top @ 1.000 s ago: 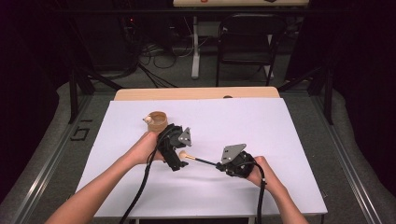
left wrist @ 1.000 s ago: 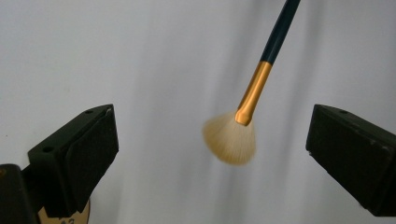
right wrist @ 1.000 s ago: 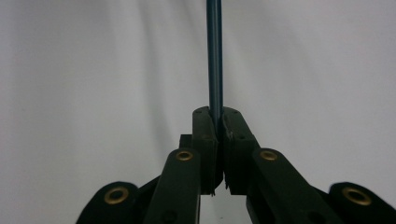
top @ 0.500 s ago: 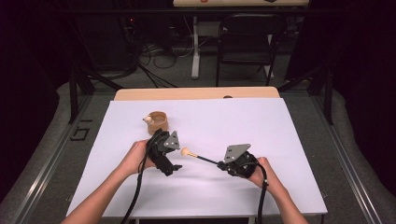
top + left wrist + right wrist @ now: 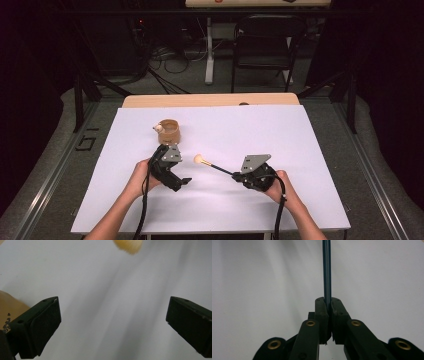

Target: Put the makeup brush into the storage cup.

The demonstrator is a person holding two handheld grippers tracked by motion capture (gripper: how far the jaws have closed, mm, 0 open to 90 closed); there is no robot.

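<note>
The right gripper (image 5: 234, 175) sits on the right half of the white worktop (image 5: 310, 150), held in the person's right hand (image 5: 280, 184). Its fingers (image 5: 322, 312) are clenched on the dark handle of a brush (image 5: 212, 165). In the right gripper view the handle (image 5: 326, 270) runs straight up from between the two pads, pinched at its lower end.

The brush extends from the right gripper toward the upper left in the high view. Its pale bristle head (image 5: 199, 159) lies near the middle of the worktop, just right of the left gripper. Whether the head touches the surface cannot be told.

The left gripper (image 5: 184, 183) sits left of centre, held in the left hand (image 5: 142, 176). Its fingers (image 5: 42, 322) are released and stand wide apart, with nothing between them. In the left gripper view the bristle head (image 5: 128, 245) appears at the top edge, well ahead of the fingers and apart from them.

A tan cup (image 5: 168, 131) stands on the worktop beyond the left gripper, near it but not touching. A small pale item rests at its left rim; its kind cannot be told.
</note>
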